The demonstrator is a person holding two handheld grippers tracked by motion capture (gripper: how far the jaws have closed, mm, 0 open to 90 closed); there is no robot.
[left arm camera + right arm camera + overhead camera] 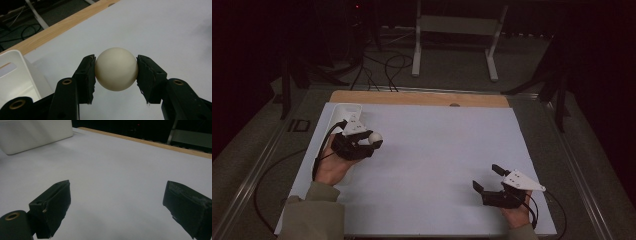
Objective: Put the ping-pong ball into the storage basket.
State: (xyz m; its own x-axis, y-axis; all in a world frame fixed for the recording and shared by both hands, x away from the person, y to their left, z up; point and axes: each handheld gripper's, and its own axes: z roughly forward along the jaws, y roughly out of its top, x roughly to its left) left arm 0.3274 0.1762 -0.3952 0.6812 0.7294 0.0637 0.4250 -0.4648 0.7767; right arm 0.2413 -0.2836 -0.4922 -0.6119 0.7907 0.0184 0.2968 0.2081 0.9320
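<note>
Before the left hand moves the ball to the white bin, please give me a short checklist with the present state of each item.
1. Ball clamped between both fingers of the left gripper: ok.
2. Grip centred on the ball, one pad on each side: ok.
3. White bin beside the left gripper, at the sheet's far left corner: ok.
4. Bin free inside: cannot tell.
5. Right gripper open, holding nothing, far from the bin: ok.

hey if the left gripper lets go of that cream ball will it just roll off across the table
Probably: the ball is smooth and round, and the white table looks flat. Its glossy surface may slip, since the left gripper pinches it only at two sides. It keeps its shape between the pads, so it seems hard.
</note>
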